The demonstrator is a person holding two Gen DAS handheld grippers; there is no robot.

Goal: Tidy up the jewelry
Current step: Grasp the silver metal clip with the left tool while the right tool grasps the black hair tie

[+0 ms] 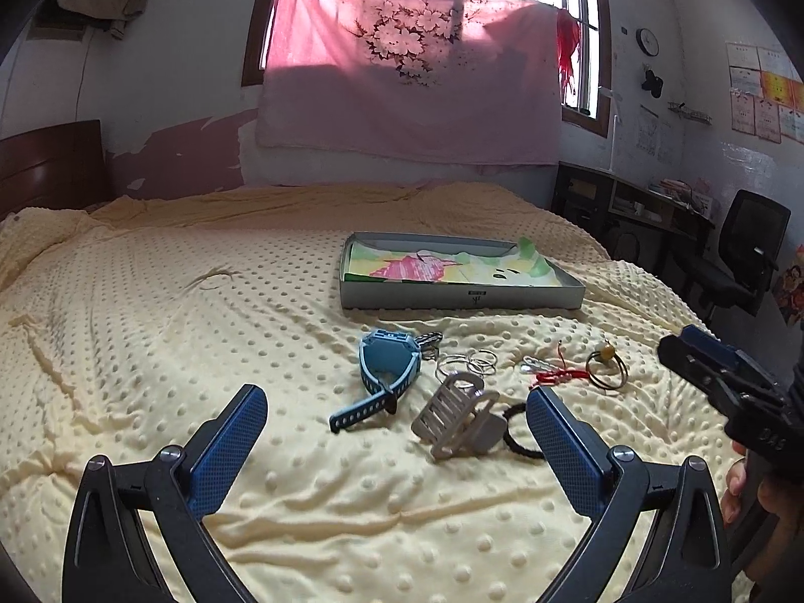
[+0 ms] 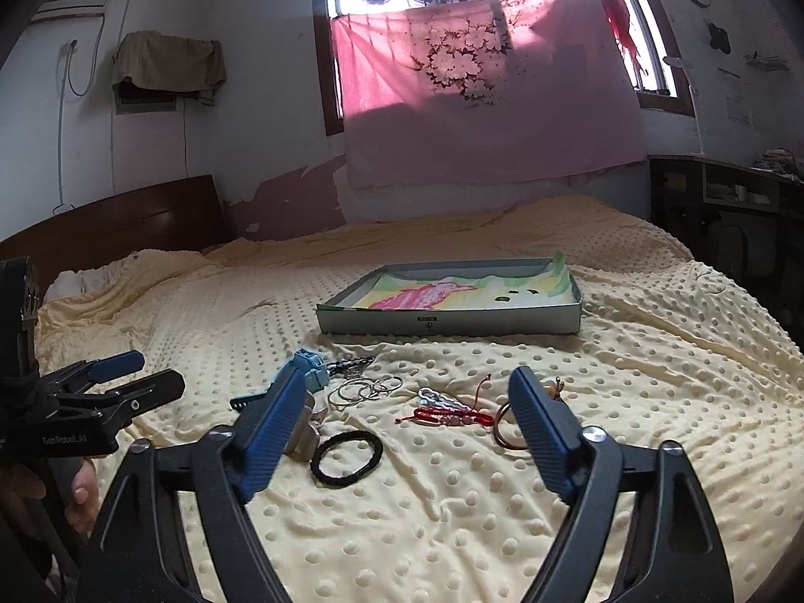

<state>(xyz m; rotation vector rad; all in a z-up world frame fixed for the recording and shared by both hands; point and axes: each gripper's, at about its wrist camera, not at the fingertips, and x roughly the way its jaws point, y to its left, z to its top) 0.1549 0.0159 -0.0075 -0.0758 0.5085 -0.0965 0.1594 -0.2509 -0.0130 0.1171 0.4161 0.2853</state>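
Jewelry scattered on dotted cream blanket [image 1: 151, 301]; shallow grey cardboard tray [image 1: 462, 296] lies long axis crosswise beyond it. Blue wristwatch [image 1: 382, 372] strap trails toward near-left. Left gripper [image 1: 397, 432] and right gripper [image 2: 402, 417] both spread wide, empty.

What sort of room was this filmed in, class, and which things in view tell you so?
Most likely a bedroom in a home. A wide bed under a yellow dotted blanket fills the view, a dark wooden headboard stands against the wall, and a pink flowered cloth hangs over the window as a curtain.
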